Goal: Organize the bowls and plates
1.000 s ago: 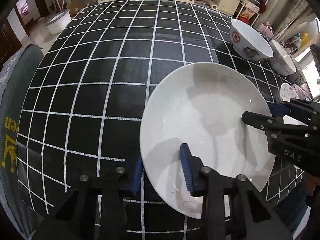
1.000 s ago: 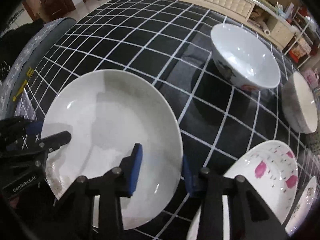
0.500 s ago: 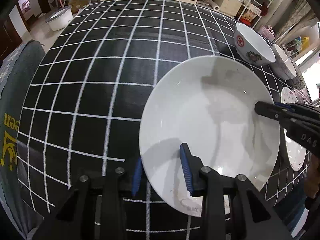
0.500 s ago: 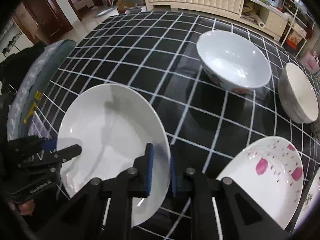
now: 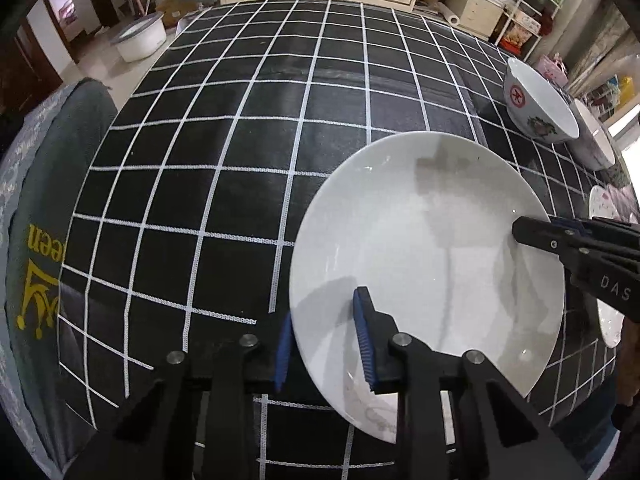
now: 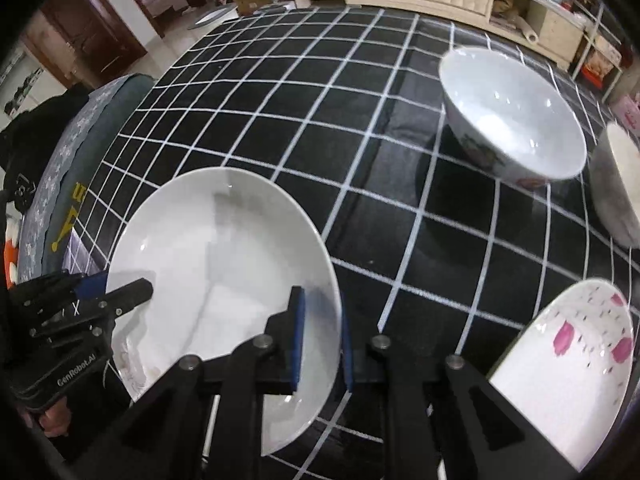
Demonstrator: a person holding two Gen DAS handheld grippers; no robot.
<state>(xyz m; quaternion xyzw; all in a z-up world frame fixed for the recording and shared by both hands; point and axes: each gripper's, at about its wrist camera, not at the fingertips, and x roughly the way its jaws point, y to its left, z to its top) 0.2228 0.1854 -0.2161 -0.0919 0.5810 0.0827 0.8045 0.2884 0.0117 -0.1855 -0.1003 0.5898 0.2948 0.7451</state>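
Two grippers are holding one white plate [image 5: 428, 252] at the same time, each one pinching the rim from its own side. The left gripper [image 5: 326, 344] is standing with one blue pad under the rim and the other pad on the inner face of the plate; its jaws are narrow, but they seem looser around the rim than those of the other side. The right gripper [image 6: 322, 338] is closing its jaws tightly on the opposite edge, so the rim is passing between its two blue pads.

I judge that the plate is being held on both sides because it is wide and smooth: one pinch at the edge could let it tip or slide, and two pinches are keeping it level. It seems to be a little above the black checked tablecloth [image 5: 248, 128], near the front edge of the table, though I cannot tell surely if its underside is touching the cloth.

Farther out, to the right, a plate with pink flowers [image 6: 568, 364] is lying near the white plate. If the plates are to go together, this one may be the place for stacking, but that is only my guess. Behind it, a large white bowl with a painted outside [image 6: 512, 112] is standing well apart, and a second smaller bowl [image 6: 616, 188] is tilting just beside it at the far right edge. The bowls are not yet nested.
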